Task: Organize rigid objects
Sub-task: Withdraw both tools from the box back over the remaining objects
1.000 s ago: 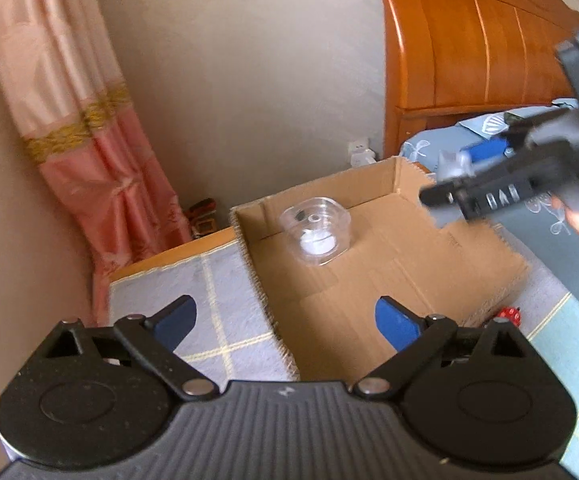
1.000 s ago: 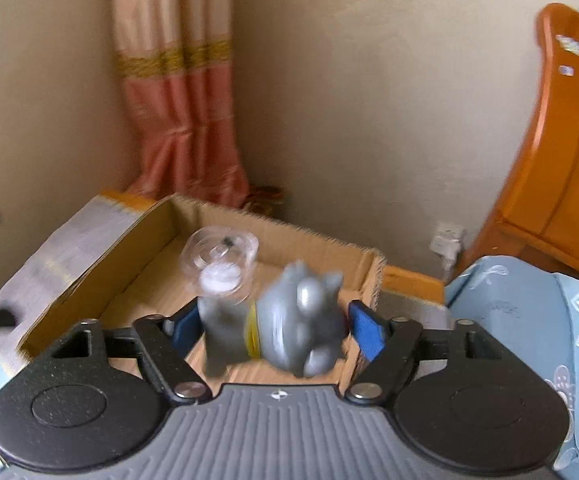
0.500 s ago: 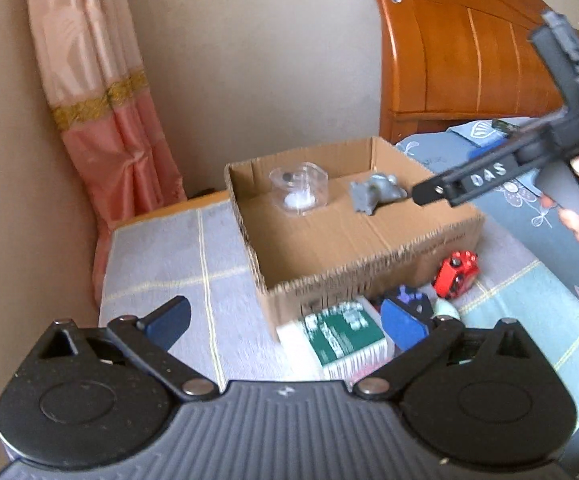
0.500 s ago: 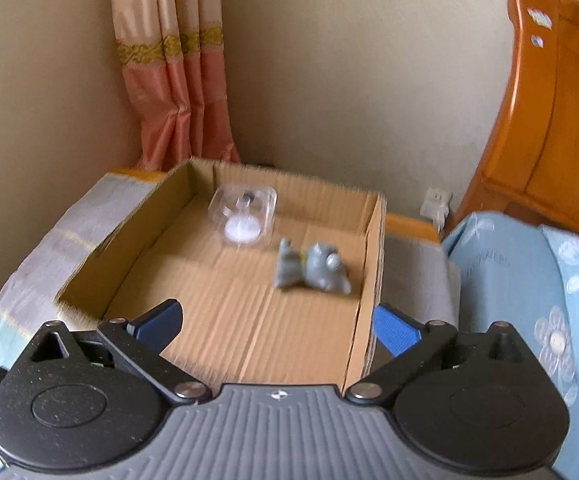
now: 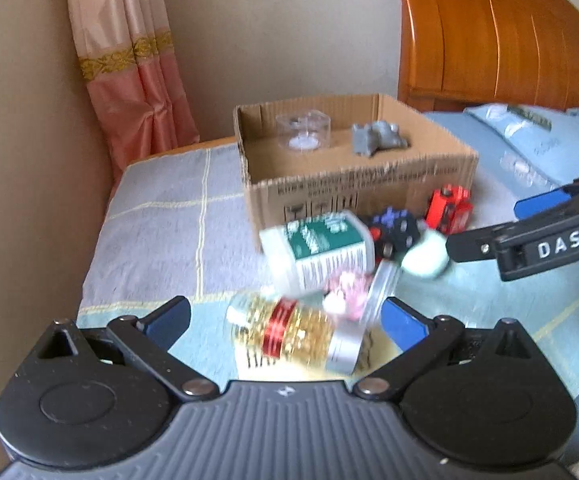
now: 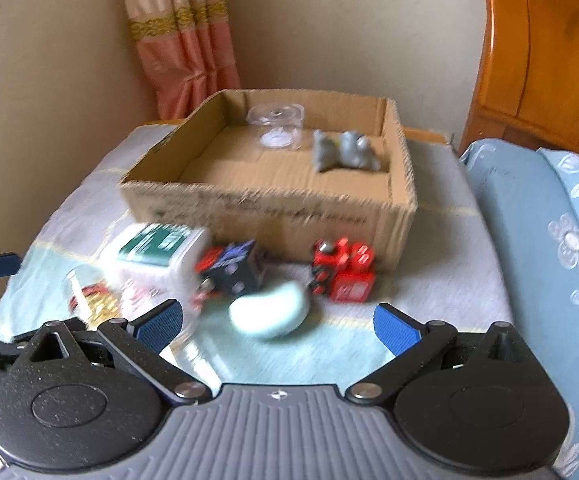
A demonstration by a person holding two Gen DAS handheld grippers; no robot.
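A cardboard box (image 5: pixel 361 188) (image 6: pixel 273 212) on the bed holds a clear plastic cup (image 5: pixel 303 130) (image 6: pixel 277 126) and a grey figurine (image 5: pixel 377 139) (image 6: pixel 345 151). In front of it lie a white bottle with a green label (image 5: pixel 321 246) (image 6: pixel 161 250), a gold jar with a red band (image 5: pixel 289 334), a dark cube (image 5: pixel 397 232) (image 6: pixel 231 272), a red toy train (image 5: pixel 449 206) (image 6: pixel 343 270) and a pale green oval (image 5: pixel 425 258) (image 6: pixel 269 310). My left gripper (image 5: pixel 285 320) is open over the gold jar. My right gripper (image 6: pixel 277 322) is open, just before the green oval.
A wooden headboard (image 5: pixel 489 40) stands behind the box at the right. A pink curtain (image 5: pixel 129 64) hangs in the corner at the left. A blue pillow (image 6: pixel 537 216) lies to the right. The bed's left edge meets the wall.
My right gripper let go of the grey figurine in the box and drew back. Both grippers pulled back from the box toward the loose objects in front.
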